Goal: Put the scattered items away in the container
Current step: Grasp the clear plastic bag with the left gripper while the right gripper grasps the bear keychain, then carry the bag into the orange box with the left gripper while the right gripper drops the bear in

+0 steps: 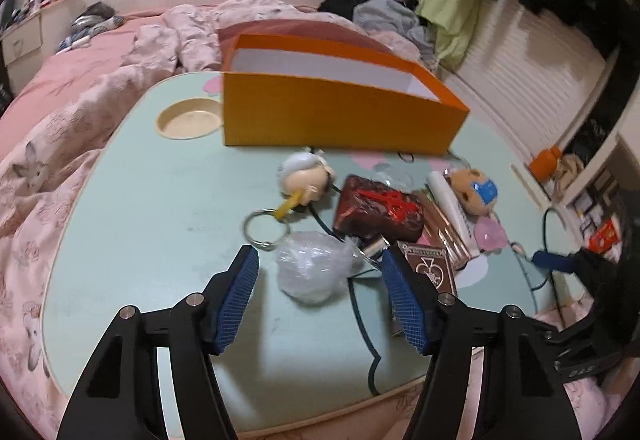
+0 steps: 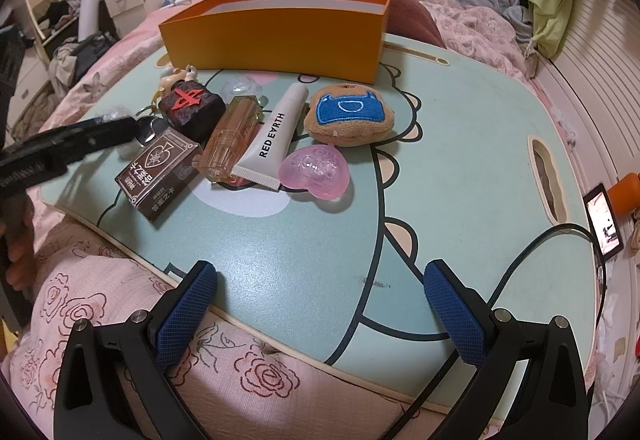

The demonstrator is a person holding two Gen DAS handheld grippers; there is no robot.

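Observation:
An orange open box [image 1: 336, 115] [image 2: 276, 35] stands at the far side of a mint lap table [image 1: 160, 207] [image 2: 460, 159]. In front of it lie a doll-head keychain [image 1: 306, 175], a dark red packet [image 1: 378, 209] [image 2: 192, 105], a brown card box [image 1: 430, 264] [image 2: 160, 173], a perfume bottle [image 2: 230, 135], a white tube [image 2: 276, 135], a pink heart [image 2: 318, 169] and a brown plush [image 2: 350, 115]. My left gripper [image 1: 320, 272] is open, its fingers either side of a crumpled clear plastic ball [image 1: 310, 268]. My right gripper [image 2: 320, 304] is open and empty near the table's front edge.
The table rests on a bed with pink floral bedding [image 1: 52, 143] [image 2: 248, 372]. A round cup recess [image 1: 188, 117] sits left of the box. A black cable [image 2: 520, 264] runs over the table's right side to a phone [image 2: 604, 222]. Clothes are piled behind.

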